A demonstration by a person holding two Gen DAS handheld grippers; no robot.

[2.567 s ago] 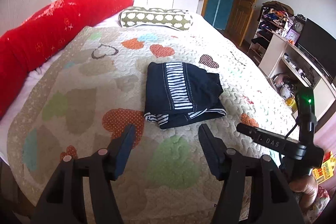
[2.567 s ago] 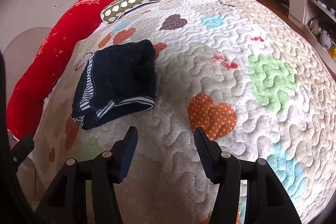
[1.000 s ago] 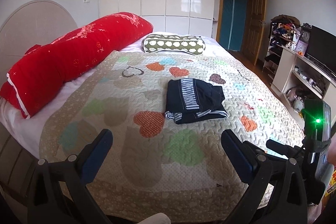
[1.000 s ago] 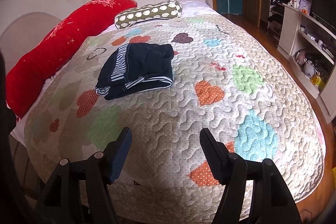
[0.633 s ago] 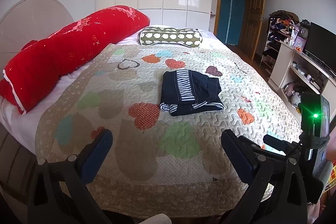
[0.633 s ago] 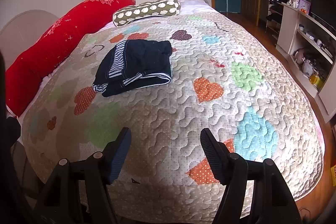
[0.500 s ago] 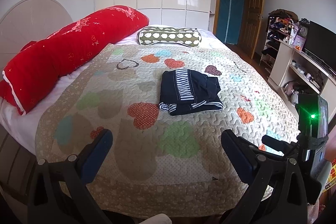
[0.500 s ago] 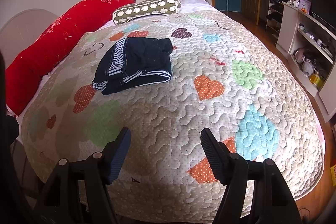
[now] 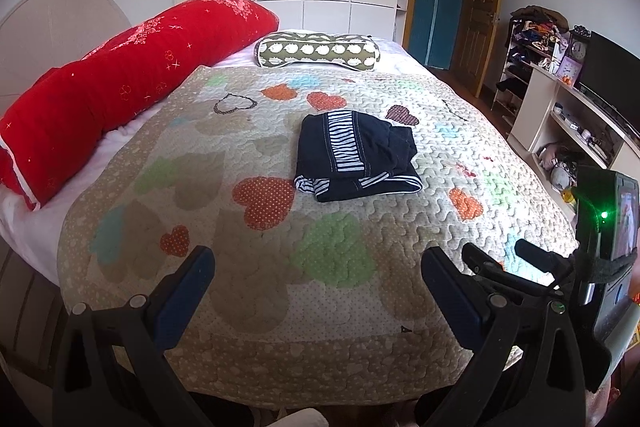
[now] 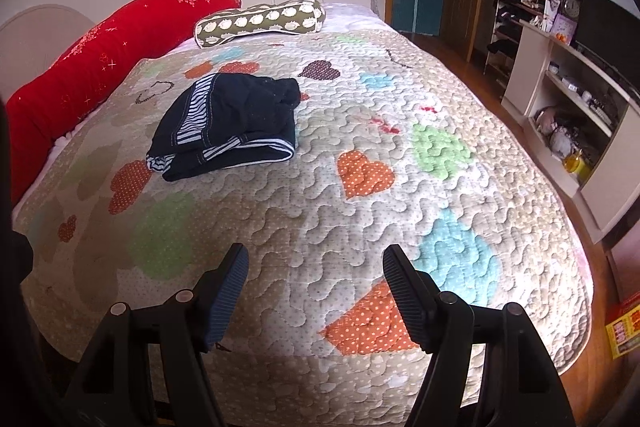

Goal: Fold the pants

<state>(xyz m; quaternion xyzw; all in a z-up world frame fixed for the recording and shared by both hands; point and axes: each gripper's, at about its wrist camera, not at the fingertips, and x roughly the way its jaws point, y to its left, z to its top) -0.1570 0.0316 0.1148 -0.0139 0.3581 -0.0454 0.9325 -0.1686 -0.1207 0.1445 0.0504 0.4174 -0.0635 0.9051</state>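
Both grippers hover off the foot edge of the bed [image 9: 120,163], left gripper [image 9: 316,291] and right gripper [image 10: 314,285] each spread wide and empty. Folded pants [image 9: 354,157] lie mid-quilt, well ahead of both: straight ahead of the left, forward and leftward of the right, so the left seems nearer.

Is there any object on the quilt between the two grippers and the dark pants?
Nothing visible. Only bare quilt lies between the right gripper and the folded pants. The left gripper also faces open quilt. Both grippers are open and empty.
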